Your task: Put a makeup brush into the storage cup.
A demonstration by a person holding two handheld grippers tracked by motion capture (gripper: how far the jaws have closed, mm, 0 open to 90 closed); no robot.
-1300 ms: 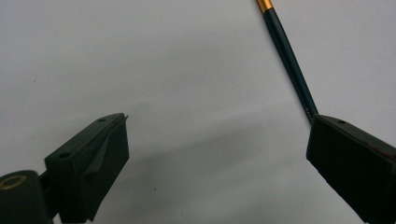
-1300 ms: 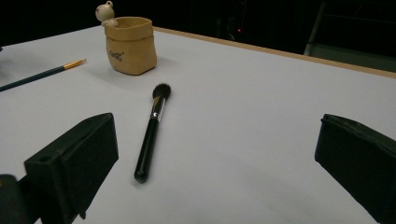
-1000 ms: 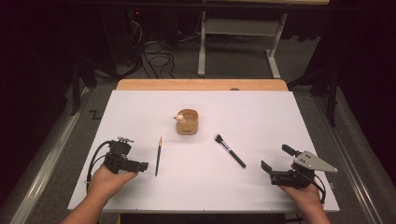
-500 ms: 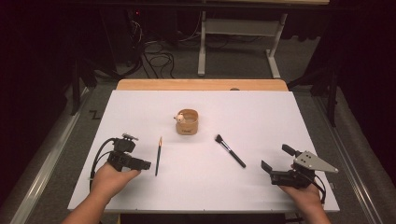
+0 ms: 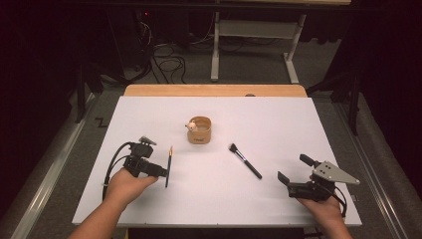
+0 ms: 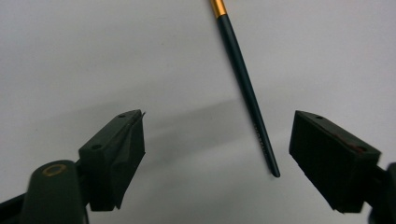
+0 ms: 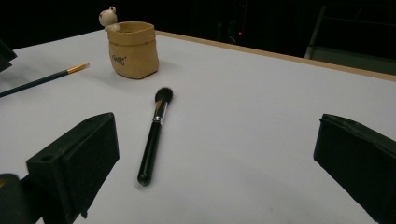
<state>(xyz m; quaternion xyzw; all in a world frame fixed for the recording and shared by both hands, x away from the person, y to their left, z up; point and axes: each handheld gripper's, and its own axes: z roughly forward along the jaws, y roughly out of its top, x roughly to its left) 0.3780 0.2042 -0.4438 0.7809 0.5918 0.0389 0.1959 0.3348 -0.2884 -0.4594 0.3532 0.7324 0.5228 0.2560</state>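
Observation:
A thin dark-handled brush [image 5: 168,169] with a gold ferrule lies flat on the white table [image 5: 278,124]. My left gripper [image 5: 160,167] is right beside its handle. In the left gripper view the brush [image 6: 247,93] lies between the jaws of that gripper [image 6: 217,140], nearer the right one; the jaws have just been closing and touch nothing. A black makeup brush [image 5: 245,160] lies mid-table, and my right gripper [image 5: 292,167] rests open to its right. In the right gripper view this brush [image 7: 153,140] lies ahead of the open gripper [image 7: 217,149]. A tan pouch-shaped holder [image 5: 199,131] stands behind both brushes.
The holder [image 7: 133,49] carries a small white bear figure [image 7: 108,17] on its rim. The thin brush [image 7: 42,80] lies to its left in the right gripper view. A wooden strip [image 5: 214,90] runs along the table's far edge; desk legs and cables stand on the floor beyond.
My left gripper has moved right, up to the thin brush, and its jaws have narrowed a little. The brushes, the holder and the right gripper have stayed in place.

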